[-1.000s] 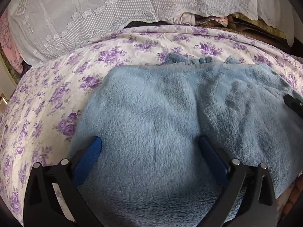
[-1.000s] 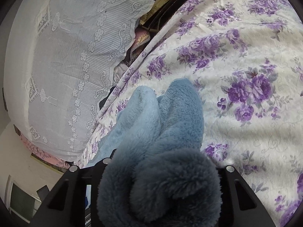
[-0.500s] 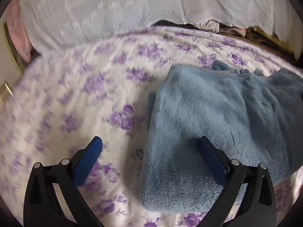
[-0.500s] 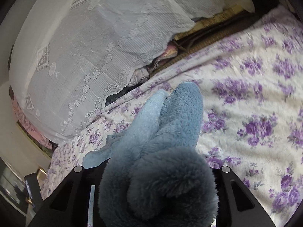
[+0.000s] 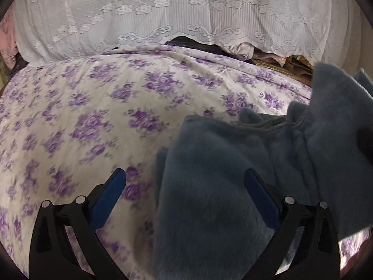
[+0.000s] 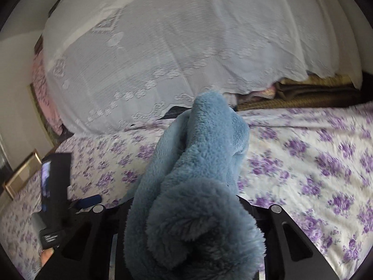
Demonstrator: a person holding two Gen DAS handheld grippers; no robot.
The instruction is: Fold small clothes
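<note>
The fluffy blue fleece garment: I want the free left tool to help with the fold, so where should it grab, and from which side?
Probably the near left edge of the fluffy blue fleece garment, approached from the left over the purple-flowered bedsheet. That edge lies thick and exposed between the open left tool's fingers, while the right tool holds the far bunched end lifted.

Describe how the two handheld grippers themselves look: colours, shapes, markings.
The left gripper has a black, angular frame with triangular cut-outs, silver round pins at the joints, and two flat blue fingers. The right gripper shows the same black frame, cut-outs and silver pins; its fingers are hidden. No cables, sleeves or hands can be made out.
</note>
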